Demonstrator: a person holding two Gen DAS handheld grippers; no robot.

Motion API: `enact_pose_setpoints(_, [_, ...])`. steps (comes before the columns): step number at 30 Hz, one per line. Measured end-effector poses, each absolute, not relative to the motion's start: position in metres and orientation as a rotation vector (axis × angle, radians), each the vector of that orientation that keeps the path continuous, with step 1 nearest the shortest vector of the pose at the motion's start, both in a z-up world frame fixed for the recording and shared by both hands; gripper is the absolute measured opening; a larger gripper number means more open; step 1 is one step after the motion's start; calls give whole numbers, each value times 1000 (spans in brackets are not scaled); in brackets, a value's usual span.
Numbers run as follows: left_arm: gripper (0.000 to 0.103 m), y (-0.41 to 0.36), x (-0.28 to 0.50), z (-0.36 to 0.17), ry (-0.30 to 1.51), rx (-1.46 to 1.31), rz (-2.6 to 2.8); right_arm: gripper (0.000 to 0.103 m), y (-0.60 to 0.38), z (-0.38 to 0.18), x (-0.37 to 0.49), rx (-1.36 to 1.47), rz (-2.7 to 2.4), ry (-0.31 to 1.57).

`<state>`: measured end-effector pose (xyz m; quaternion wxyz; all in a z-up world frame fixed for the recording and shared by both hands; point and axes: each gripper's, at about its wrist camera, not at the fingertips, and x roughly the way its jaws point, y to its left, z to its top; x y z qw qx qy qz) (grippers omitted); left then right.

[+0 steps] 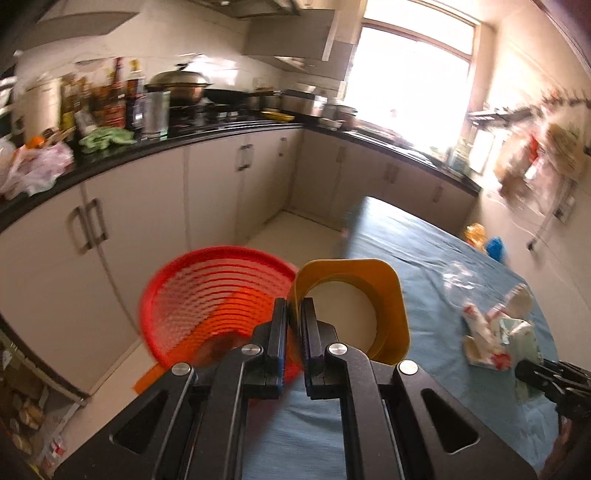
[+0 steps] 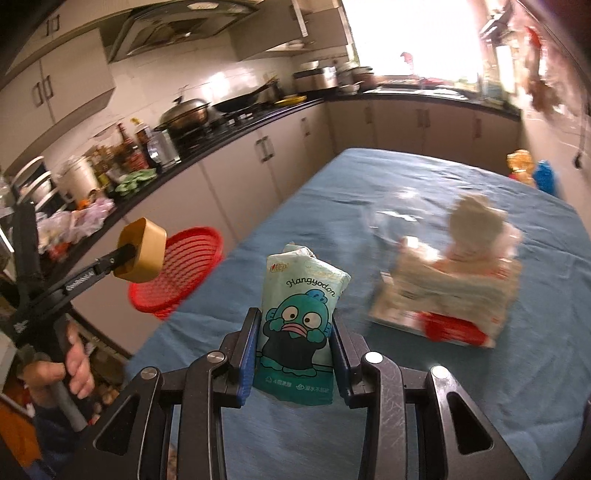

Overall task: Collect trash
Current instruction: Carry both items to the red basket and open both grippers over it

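Kitchen bkgd, L-shaped layout w/ bright window at far end.
Black worktop over pale cabinet doors; lidded wok on stove, dark pan beside it. Cluster of sauce bottles w/ clear glass jar just beside, green cloth in front, crumpled plastic bags near worktop's left end. Range hood above stove. Blue cloth over the counter; orange and blue items at its far right edge, too blurred to ID.
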<state>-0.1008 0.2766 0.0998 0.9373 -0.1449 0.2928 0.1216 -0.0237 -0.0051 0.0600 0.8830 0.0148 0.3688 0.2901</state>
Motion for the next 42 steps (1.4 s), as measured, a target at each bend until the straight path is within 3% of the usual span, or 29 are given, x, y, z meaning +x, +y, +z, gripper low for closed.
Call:
enact_pose_setpoints(8, [7,330,-104,74,644,-363,340,39,70,67,-10,-23,733,802])
enact_pose_setpoints(22, [7,354,-81,46,717,-339,369,40,199,45,37,-61,877,918])
enact_pose_setpoints(36, [7,361,-74,37,734,-335,379,42,240,24,65,-46,860,968])
enact_pose_setpoints(42, [12,361,-75,39,720,-331,382,50,242,23,69,-37,848,962])
